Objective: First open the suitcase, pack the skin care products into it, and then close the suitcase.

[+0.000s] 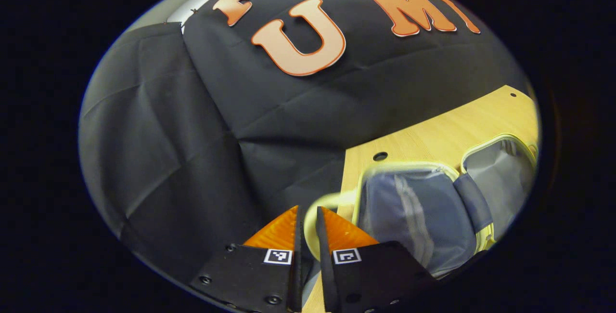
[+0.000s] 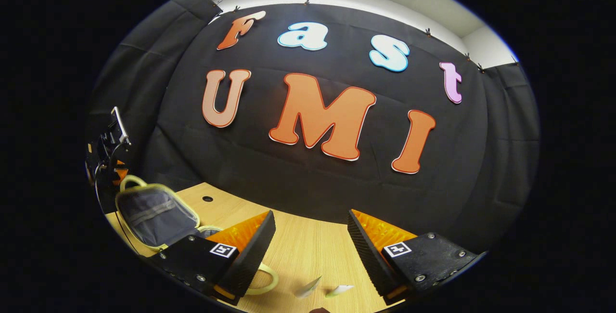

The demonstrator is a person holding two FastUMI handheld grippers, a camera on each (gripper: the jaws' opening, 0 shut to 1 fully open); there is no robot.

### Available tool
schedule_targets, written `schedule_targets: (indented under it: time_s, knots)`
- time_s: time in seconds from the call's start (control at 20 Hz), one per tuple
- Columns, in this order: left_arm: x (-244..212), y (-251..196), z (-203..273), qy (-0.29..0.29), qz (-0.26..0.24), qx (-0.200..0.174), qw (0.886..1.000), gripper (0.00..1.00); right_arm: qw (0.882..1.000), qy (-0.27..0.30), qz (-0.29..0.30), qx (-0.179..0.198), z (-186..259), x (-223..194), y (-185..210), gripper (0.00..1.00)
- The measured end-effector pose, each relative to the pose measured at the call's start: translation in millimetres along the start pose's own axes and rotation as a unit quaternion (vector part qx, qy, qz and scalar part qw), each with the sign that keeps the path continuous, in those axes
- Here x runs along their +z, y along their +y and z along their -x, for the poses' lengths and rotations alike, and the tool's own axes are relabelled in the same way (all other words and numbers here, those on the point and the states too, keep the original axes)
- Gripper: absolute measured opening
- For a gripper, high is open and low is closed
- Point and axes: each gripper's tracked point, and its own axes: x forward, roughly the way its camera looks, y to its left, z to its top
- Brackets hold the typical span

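Left gripper view has my left gripper (image 1: 308,236) nearly closed, its 2 fingers pinching the suitcase's (image 1: 418,216) pale handle (image 1: 321,203). That suitcase lies open on the table (image 1: 433,135), grey lining up. Right gripper view shows my right gripper (image 2: 310,236) spread wide and empty above the table, the suitcase at the far left.

No readable text, brand or number to report apart from the wall's letters; square black-and-white coded markers (image 1: 277,256) stuck on the left gripper (image 1: 308,236) at 6 o'clock of the left gripper view, one per finger, and likewise on the right gripper (image 2: 312,236) at 6 o'clock of the right gripper view, patterns only, nothing legible
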Motion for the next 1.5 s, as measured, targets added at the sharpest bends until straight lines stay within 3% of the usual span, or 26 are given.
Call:
schedule_targets:
  time_s: [0.05,0.1,0.2,0.25,0.35,0.4,0.5,0.6,0.65,1.15,1.5]
  knots:
    - [1,-3,-2,-0.009,-0.002,0.001,1.000,0.24,1.000,-0.001,0.001,0.001,0,0,-1,0.95]
    - [6,-8,-1,-0.019,-0.002,-0.006,1.000,0.21,1.000,-0.002,0.002,0.000,1,1,-3,0.95]
    - [21,-21,7,-0.032,0.004,-0.012,0.999,0.48,1.000,-0.004,0.004,-0.003,3,0,-11,0.95]
    - [26,-29,11,-0.041,0.008,-0.019,0.999,0.53,1.000,-0.004,0.005,-0.005,4,-1,-15,0.95]
    - [44,-50,21,-0.062,0.015,-0.039,0.997,0.78,1.000,-0.004,0.008,-0.009,7,-3,-24,0.95]
    - [51,-62,25,-0.070,0.015,-0.053,0.996,0.76,1.000,-0.002,0.010,-0.009,10,-7,-30,0.95]
    - [69,-95,39,-0.091,0.029,-0.090,0.991,0.88,1.000,-0.002,0.012,-0.011,14,-11,-40,0.95]
    - [85,-127,54,-0.100,0.050,-0.119,0.987,0.89,1.000,-0.002,0.011,-0.011,16,-14,-51,0.95]
    - [93,-142,62,-0.107,0.059,-0.132,0.984,1.00,1.000,-0.003,0.011,-0.012,16,-17,-56,0.95]
    - [138,-321,141,-0.133,0.039,-0.271,0.953,0.98,1.000,0.009,0.008,-0.020,19,-43,-120,0.95]
    - [144,-440,189,-0.132,0.026,-0.374,0.918,0.98,0.999,0.025,0.008,-0.030,31,-62,-153,0.95]
